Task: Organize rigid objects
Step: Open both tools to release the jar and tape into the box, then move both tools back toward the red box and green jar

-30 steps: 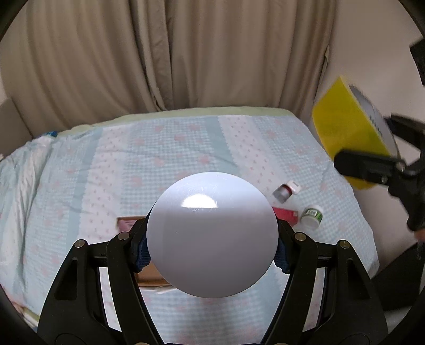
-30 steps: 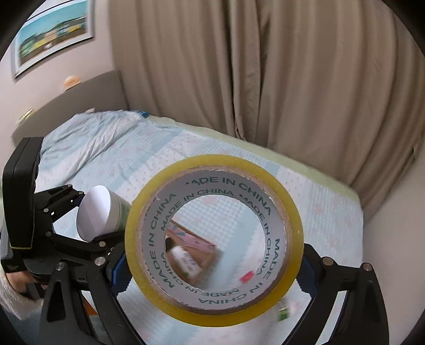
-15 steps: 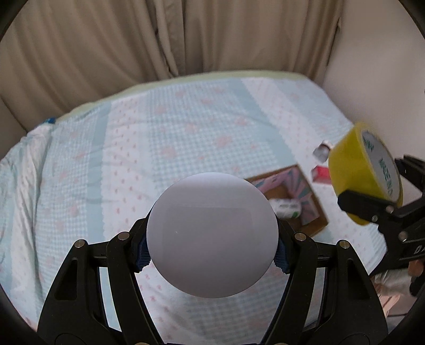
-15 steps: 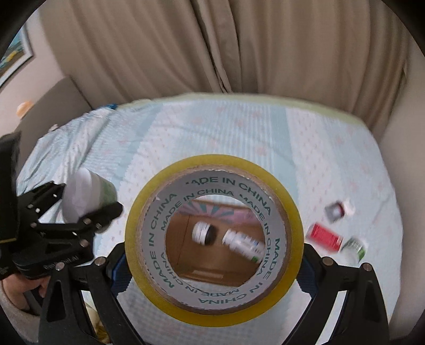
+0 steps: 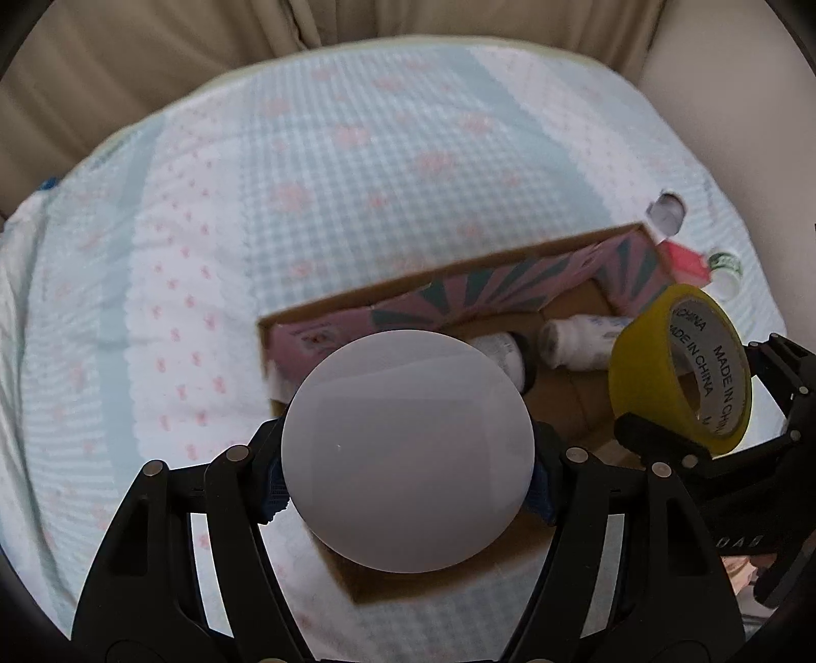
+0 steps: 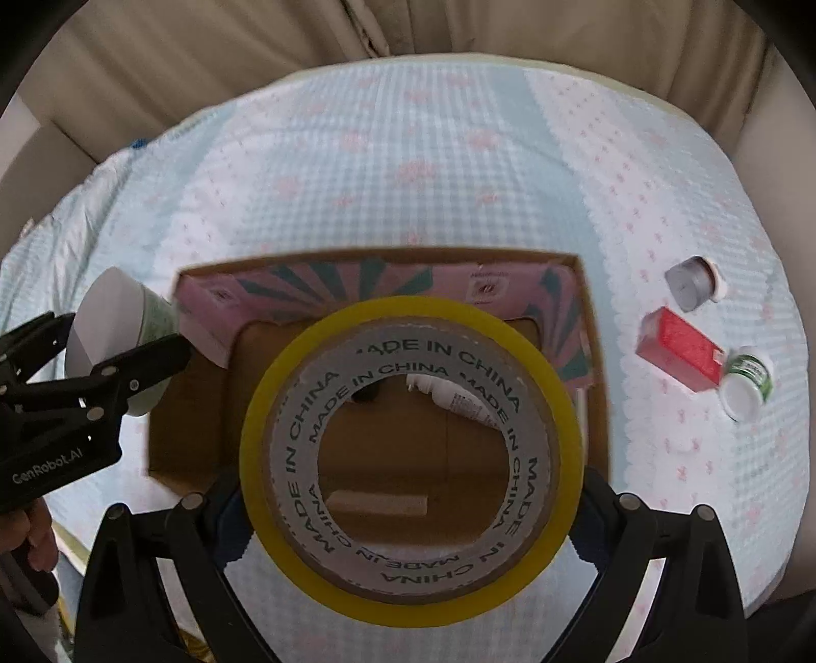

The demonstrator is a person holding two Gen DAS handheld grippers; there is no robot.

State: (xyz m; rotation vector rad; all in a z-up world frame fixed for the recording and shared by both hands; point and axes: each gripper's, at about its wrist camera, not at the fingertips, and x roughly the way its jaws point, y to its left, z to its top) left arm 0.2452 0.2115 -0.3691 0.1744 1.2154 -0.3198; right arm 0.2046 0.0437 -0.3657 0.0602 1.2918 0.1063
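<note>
Now, left gripper (image 5: 408, 477): clamped on a white-bottomed jar (image 5: 408, 451), blue pads (image 5: 541, 489) pressing its two sides; the round bottom faces the camera.
Jar from the right view: white jar (image 6: 109, 326) with a green label, gripped in black fingers (image 6: 137, 367), hanging over the left wall of the box.
Right gripper (image 6: 410, 502): jaws wide, clamped across a roll of yellow tape (image 6: 410, 461); the core reads "MADE IN CHINA".
Tape from the left view: the roll (image 5: 681, 377) sits over the right part of the box, held edge-on.
Box (image 5: 316, 319): open cardboard, pink and teal pattern on the inner flaps, lying on the bed directly below both grippers.
Inside the box: two bottles lying on their sides, one white (image 5: 576, 339), one partly hidden behind the jar (image 5: 505, 352).
Bed (image 5: 255, 178): pale blue check cover with pink spots.
Right of the box, on the cover: a grey-capped jar (image 6: 691, 280), a red carton (image 6: 681, 349), a green-labelled jar (image 6: 747, 382) touching the carton.
Background: beige curtain (image 6: 255, 46).
</note>
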